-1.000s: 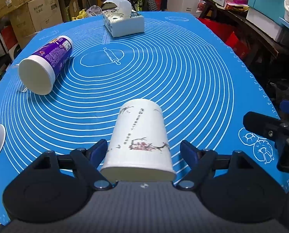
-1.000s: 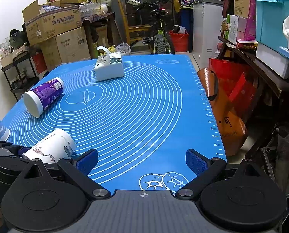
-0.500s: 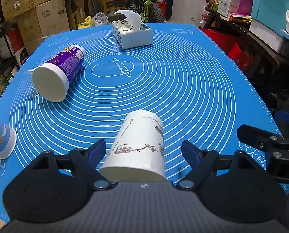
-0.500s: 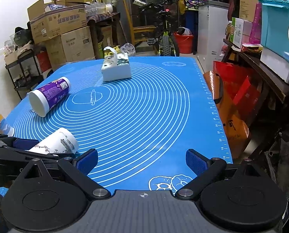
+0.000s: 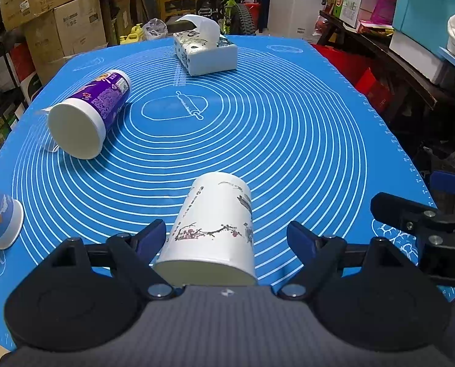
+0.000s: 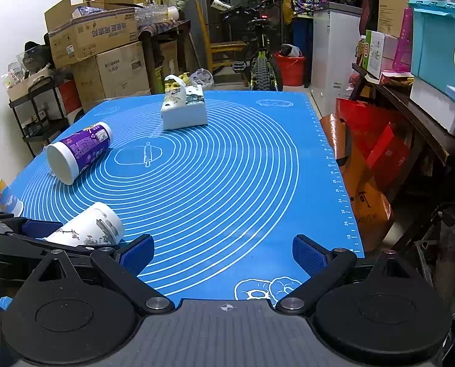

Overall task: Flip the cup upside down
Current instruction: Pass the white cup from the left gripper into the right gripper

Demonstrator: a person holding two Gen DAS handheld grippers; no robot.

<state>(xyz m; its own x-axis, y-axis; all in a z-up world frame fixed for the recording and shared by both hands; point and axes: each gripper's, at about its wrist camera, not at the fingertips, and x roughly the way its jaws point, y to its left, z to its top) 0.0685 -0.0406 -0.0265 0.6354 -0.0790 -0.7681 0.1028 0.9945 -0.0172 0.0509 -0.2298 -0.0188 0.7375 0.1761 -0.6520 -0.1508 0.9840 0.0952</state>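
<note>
Left hand-held gripper (image 5: 227, 238): spread wide around the floral cup (image 5: 215, 229), nothing clamped.
Right hand-held gripper (image 6: 223, 253): released, empty.
Risk: lying cup could be rolled aside if closed off-centre.

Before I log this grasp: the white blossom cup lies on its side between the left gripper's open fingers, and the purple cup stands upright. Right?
Not quite. The purple cup also lies on its side, as the left wrist view shows. The white blossom cup does lie between the left gripper's open fingers.
</note>
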